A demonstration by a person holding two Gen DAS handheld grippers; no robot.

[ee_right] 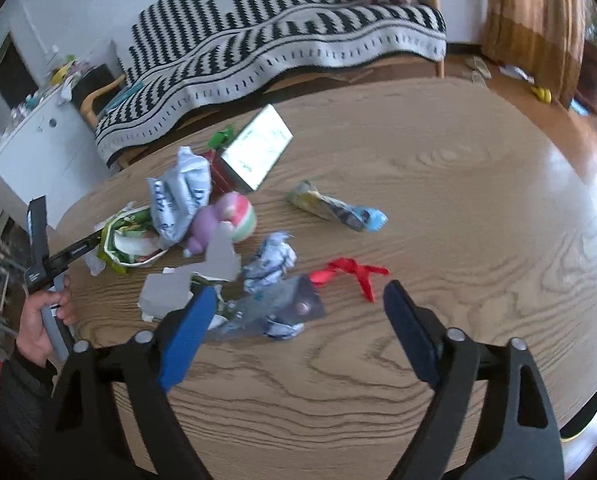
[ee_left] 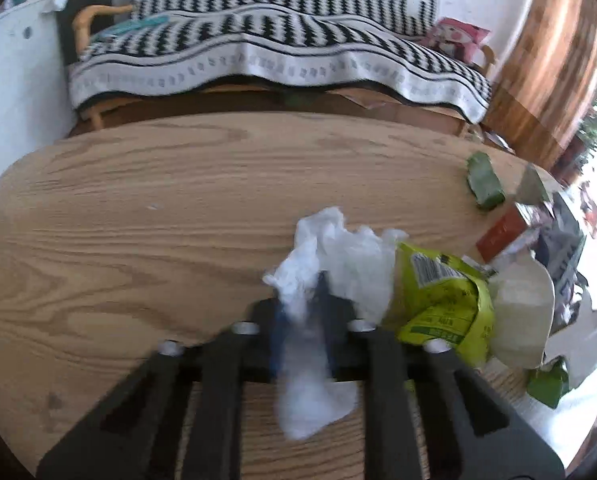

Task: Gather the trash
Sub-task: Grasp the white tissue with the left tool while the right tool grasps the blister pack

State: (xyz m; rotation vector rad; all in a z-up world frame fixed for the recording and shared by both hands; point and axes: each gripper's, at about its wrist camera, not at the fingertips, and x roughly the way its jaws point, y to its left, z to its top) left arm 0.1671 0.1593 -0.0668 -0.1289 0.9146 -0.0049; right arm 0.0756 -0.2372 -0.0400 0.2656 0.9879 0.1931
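Note:
My left gripper [ee_left: 303, 292] is shut on a crumpled white tissue [ee_left: 326, 256], held just above the wooden table [ee_left: 138, 200], beside a green snack wrapper [ee_left: 442, 296]. My right gripper [ee_right: 298, 296] is open and empty over the table [ee_right: 458, 200]. Between and just ahead of its fingers lie a grey foil packet [ee_right: 282, 308] and a red ribbon [ee_right: 354, 272]. Further off lie a crumpled paper ball [ee_right: 270, 260], a yellow-blue wrapper [ee_right: 338, 208], a blue-white bag [ee_right: 182, 196], a green wrapper [ee_right: 126, 240] and a purple toy with a ball [ee_right: 226, 220].
A silver-topped box [ee_right: 258, 148] and a red box [ee_left: 502, 232] stand behind the litter. A green packet [ee_left: 484, 180] lies near the far edge. A bench with a striped black-and-white blanket [ee_left: 278, 48] stands beyond the table. A white cabinet [ee_right: 38, 148] is at the left.

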